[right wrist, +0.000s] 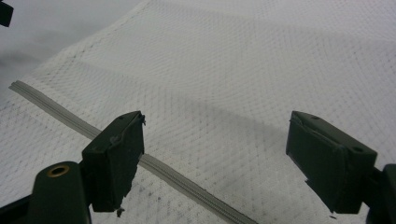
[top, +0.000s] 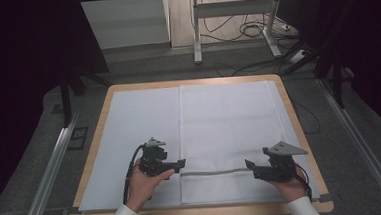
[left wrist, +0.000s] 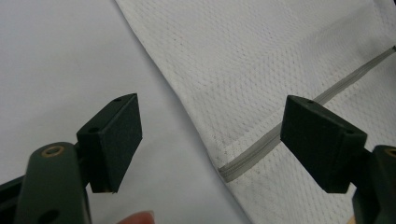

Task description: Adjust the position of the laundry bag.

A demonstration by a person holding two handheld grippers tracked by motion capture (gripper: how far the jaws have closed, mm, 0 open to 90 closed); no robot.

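Hands at near table [top: 99,124] edge: L gripper [top: 181,163] and R gripper [top: 248,164], jaws wide, nothing held, face each other across mesh bag [top: 229,125]. Bag lies flat on white sheet [top: 139,125], R of sheet centre. Zipper [top: 212,172] runs between grippers, L end just beside L gripper.

One white mesh laundry bag [top: 228,135] lies on the bench [top: 200,212], toward three o'clock. It carries one grey zipper [top: 213,172], running across its six o'clock end. One pale sheet [top: 135,136] covers the bench top beneath it. Two black hand-held grippers are present: the left hand-held gripper [top: 182,163] and the right hand-held gripper [top: 249,165], one in each of the person's two hands.
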